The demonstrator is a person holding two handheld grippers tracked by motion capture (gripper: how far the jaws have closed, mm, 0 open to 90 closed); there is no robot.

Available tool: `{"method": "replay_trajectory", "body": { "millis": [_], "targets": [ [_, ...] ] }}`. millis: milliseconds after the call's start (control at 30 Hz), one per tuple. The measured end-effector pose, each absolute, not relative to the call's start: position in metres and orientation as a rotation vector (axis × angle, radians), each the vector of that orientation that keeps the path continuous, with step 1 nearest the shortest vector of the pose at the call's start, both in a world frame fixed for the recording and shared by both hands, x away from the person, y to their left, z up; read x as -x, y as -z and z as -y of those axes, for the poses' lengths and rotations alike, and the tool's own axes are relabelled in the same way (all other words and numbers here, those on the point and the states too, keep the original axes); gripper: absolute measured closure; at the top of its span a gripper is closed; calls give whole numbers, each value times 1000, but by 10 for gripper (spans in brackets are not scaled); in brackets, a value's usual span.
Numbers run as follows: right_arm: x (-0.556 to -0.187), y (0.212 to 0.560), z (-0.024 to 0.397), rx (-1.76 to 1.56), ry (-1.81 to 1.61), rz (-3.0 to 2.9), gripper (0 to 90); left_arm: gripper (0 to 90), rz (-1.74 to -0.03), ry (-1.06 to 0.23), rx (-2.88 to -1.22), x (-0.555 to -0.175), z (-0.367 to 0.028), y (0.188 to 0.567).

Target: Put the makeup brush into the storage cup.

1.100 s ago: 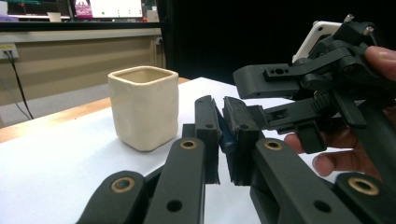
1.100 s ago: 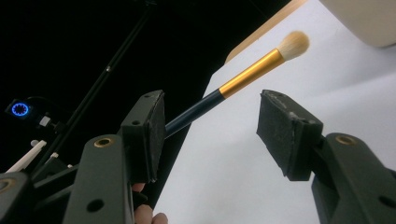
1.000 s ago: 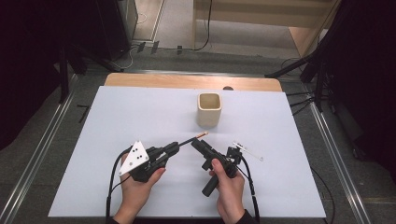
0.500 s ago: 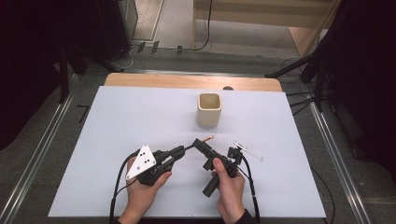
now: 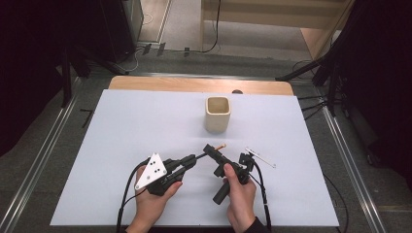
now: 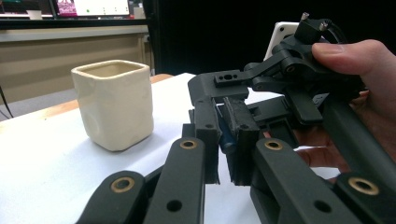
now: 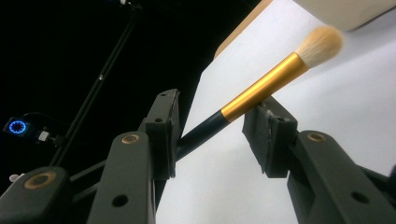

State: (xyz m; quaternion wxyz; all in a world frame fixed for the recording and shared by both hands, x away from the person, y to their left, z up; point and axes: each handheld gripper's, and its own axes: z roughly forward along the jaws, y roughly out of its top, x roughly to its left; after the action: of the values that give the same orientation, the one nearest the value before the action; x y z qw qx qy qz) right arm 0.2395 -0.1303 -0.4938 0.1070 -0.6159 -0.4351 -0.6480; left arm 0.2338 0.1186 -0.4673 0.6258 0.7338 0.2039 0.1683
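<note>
From the high view, my left gripper [image 5: 200, 155] is pinching the dark handle end of a makeup brush [image 5: 217, 147], whose long axis runs up and to the right toward the cream cup [image 5: 217, 114], bristles leading. My right gripper [image 5: 212, 150] sits right at the brush's middle, so it's the nearer one for the handoff.

Left gripper view: my jaws are clamped tight on the handle [image 6: 227, 140], with the cup [image 6: 113, 104] off to the left on the counter [image 6: 42, 163].

Right gripper view: my jaws have just been closing with the brush [image 7: 261, 88] between them. One pad touches the black handle, the other is still clear of the gold ferrule, so no grip yet.
</note>
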Motion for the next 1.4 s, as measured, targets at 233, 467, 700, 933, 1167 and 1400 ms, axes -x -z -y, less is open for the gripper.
{"method": "replay_trajectory", "body": {
  "millis": [233, 467, 700, 933, 1167, 1400],
  "targets": [
    [-237, 489, 140, 1763, 1884, 1300, 843, 729, -493, -281, -1690, -236, -117, 471],
    [-236, 482, 145, 1763, 1980, 1416, 846, 315, -578, -266, -1731, -241, -119, 468],
    [-234, 475, 147, 1802, 2048, 1573, 846, 0, -597, -242, -1753, -244, -125, 468],
    [-233, 469, 146, 1797, 2097, 1687, 846, 0, -619, -269, -1757, -246, -135, 466],
    [-233, 466, 148, 1796, 2125, 1762, 846, 0, -642, -317, -1758, -248, -152, 466],
    [-233, 461, 146, 1785, 2144, 1880, 847, 0, -689, -354, -1733, -252, -175, 468]
  ]
}}
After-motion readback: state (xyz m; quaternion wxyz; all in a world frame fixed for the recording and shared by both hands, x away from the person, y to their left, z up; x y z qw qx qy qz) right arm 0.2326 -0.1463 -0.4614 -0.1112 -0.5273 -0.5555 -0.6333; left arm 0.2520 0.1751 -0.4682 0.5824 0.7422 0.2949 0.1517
